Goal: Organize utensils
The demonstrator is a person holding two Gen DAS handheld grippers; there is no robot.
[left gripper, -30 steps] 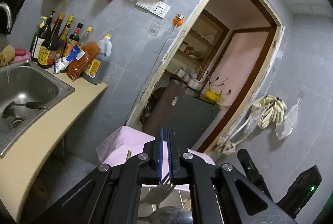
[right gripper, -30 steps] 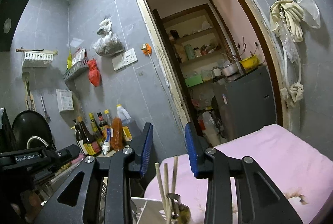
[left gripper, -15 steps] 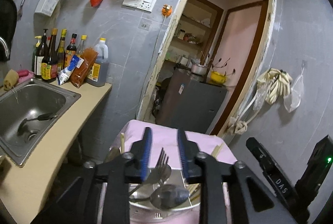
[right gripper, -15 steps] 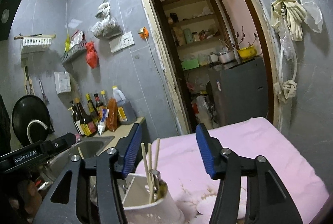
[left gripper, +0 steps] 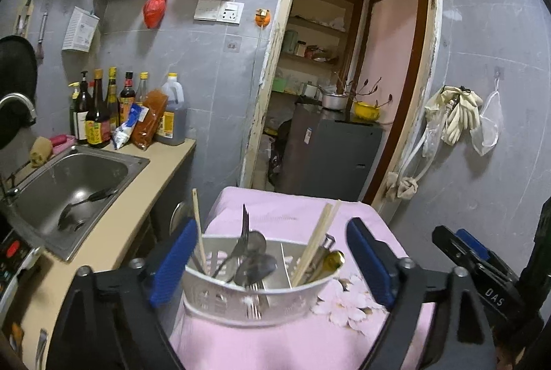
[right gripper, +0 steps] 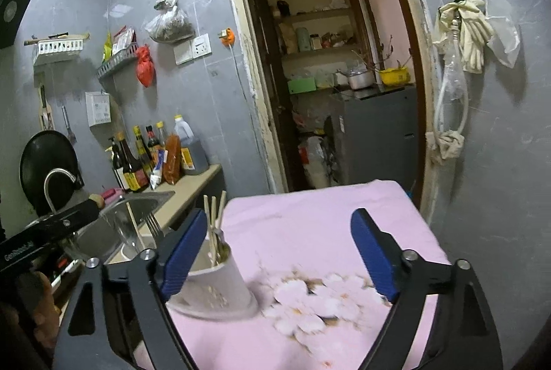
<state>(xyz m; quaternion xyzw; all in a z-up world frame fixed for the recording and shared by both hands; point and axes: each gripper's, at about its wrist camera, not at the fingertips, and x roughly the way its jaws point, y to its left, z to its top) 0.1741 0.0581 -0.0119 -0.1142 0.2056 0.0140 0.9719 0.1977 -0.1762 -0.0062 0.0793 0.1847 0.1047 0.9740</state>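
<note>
A white utensil holder (left gripper: 251,296) stands on the pink cloth (left gripper: 296,342). It holds a fork (left gripper: 243,232), spoons (left gripper: 256,266) and wooden chopsticks (left gripper: 316,241). My left gripper (left gripper: 272,260) is open and empty, its blue pads on either side of the holder and just behind it. The holder also shows in the right wrist view (right gripper: 217,287), at the left. My right gripper (right gripper: 279,256) is open and empty above the cloth (right gripper: 310,232), to the right of the holder.
A steel sink (left gripper: 69,191) with a ladle in it sits in the beige counter (left gripper: 134,215) at the left. Sauce bottles (left gripper: 100,115) stand at the wall. A doorway (left gripper: 337,94) with a grey cabinet (left gripper: 334,156) lies behind the table.
My left gripper went from shut on the fork to wide open, leaving the fork in the holder. My right gripper opened wider. Both views tilted down toward the table.
</note>
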